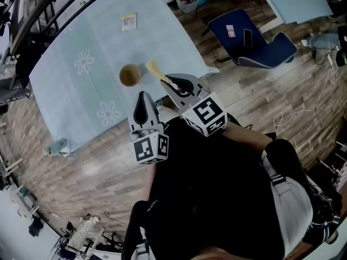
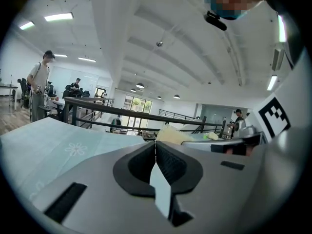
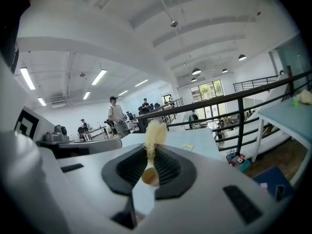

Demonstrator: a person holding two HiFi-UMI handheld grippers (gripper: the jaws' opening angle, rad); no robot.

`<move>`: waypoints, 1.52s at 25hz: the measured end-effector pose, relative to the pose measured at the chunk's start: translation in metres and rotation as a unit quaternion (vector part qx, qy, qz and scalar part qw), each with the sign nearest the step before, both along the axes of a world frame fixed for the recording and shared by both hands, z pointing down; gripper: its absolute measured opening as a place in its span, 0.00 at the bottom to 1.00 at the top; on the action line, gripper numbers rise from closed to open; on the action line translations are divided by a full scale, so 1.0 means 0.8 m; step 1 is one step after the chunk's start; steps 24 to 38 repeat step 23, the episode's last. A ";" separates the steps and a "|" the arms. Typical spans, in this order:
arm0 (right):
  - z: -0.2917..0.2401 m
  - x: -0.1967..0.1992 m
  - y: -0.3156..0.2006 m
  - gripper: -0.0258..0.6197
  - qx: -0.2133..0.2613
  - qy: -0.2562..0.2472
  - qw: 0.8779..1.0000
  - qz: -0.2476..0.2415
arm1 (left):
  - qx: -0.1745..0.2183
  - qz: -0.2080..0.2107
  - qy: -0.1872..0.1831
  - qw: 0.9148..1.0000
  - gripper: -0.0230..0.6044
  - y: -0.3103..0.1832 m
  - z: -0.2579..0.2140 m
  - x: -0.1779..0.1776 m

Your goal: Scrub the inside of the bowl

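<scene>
While the right gripper (image 1: 169, 81) clamps the scrub brush (image 1: 154, 69) beside the bowl (image 1: 130, 75) on the tabletop (image 1: 70, 91), I'd open the clenched, empty left gripper (image 1: 142, 99) and steady it first.

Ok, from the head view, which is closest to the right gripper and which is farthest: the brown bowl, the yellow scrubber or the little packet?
1. The yellow scrubber: clamped in the right gripper, sticking out ahead.
2. The brown bowl: on the tablecloth, just left of the scrubber's tip.
3. The little packet: farther up the tablecloth, beyond the bowl.
</scene>
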State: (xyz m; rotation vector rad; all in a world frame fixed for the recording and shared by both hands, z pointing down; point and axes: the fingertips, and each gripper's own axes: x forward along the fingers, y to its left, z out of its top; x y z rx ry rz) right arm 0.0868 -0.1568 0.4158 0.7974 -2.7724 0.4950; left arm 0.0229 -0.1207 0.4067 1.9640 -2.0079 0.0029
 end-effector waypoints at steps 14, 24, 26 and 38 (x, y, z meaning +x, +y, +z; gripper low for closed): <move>0.008 -0.013 0.009 0.11 -0.008 -0.008 0.999 -0.048 | -0.013 -0.041 0.002 0.999 0.06 0.014 0.010 -0.004; 0.007 -0.030 0.012 0.11 -0.012 -0.008 0.998 -0.059 | -0.014 -0.060 -0.002 0.998 0.06 0.020 0.008 -0.025; 0.007 -0.030 0.012 0.11 -0.012 -0.008 0.998 -0.059 | -0.014 -0.060 -0.002 0.998 0.06 0.020 0.008 -0.025; 0.007 -0.030 0.012 0.11 -0.012 -0.008 0.998 -0.059 | -0.014 -0.060 -0.002 0.998 0.06 0.020 0.008 -0.025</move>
